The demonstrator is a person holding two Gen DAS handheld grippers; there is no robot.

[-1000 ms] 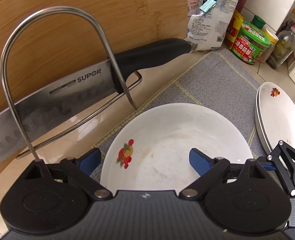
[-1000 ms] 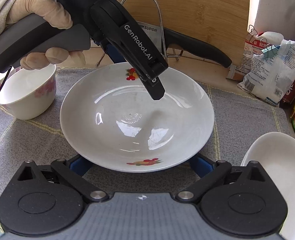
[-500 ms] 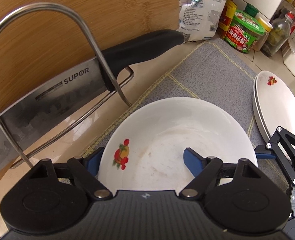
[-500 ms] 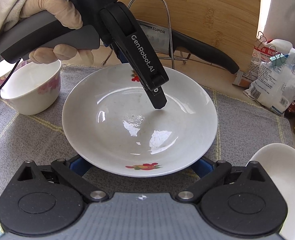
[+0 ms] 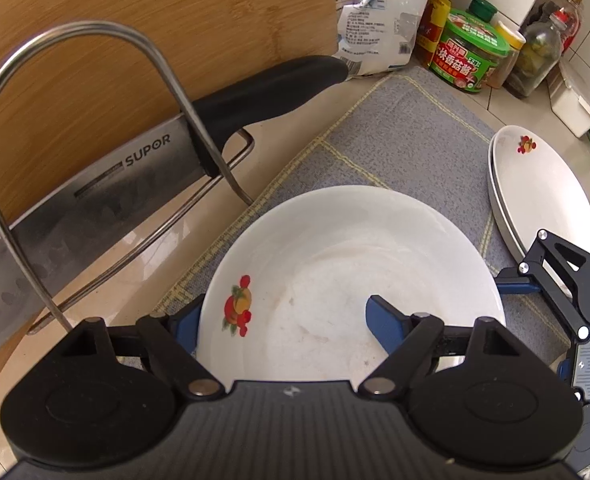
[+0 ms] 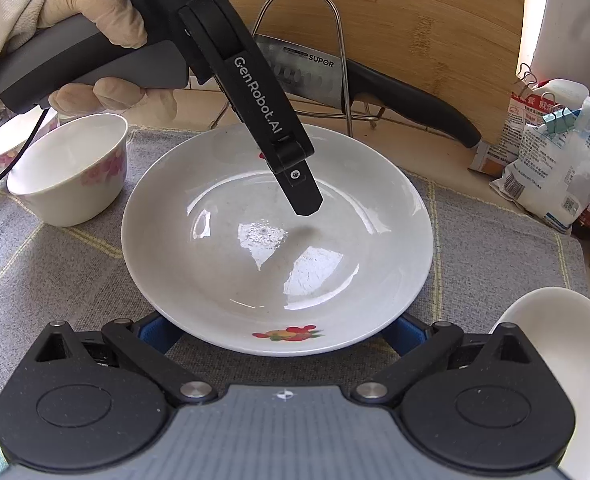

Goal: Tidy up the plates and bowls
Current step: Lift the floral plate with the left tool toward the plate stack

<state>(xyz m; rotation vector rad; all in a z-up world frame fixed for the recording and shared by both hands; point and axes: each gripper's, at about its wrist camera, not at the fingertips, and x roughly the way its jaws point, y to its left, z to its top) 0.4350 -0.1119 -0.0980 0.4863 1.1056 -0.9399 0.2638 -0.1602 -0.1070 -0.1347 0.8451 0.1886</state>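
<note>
A white deep plate [image 5: 347,264] with a fruit motif lies on the grey mat [image 5: 407,140]. My left gripper [image 5: 285,320] stands at its far edge with jaws closing. One blue finger is outside the rim and the other is inside the well. In the right wrist view that inner finger [image 6: 299,188] hovers just above the plate [image 6: 255,264], its shadow below it. My right gripper [image 6: 283,332] is open at the near rim, which hides its fingertips. A white bowl [image 6: 67,168] sits left of the plate. Stacked white plates [image 5: 543,196] lie to the right.
A SUPOR cleaver [image 5: 107,184] rests in a wire rack [image 5: 75,32] against a wooden cutting board [image 5: 175,20] behind the plate. Clipped bags [image 6: 551,164] and sauce jars [image 5: 471,56] stand at the back right. A gloved hand [image 6: 91,12] holds the left gripper's handle.
The left gripper's jaws have narrowed a little around the plate's far rim. Its inner finger has dropped lower into the well. The right gripper and the plate have stayed put.
</note>
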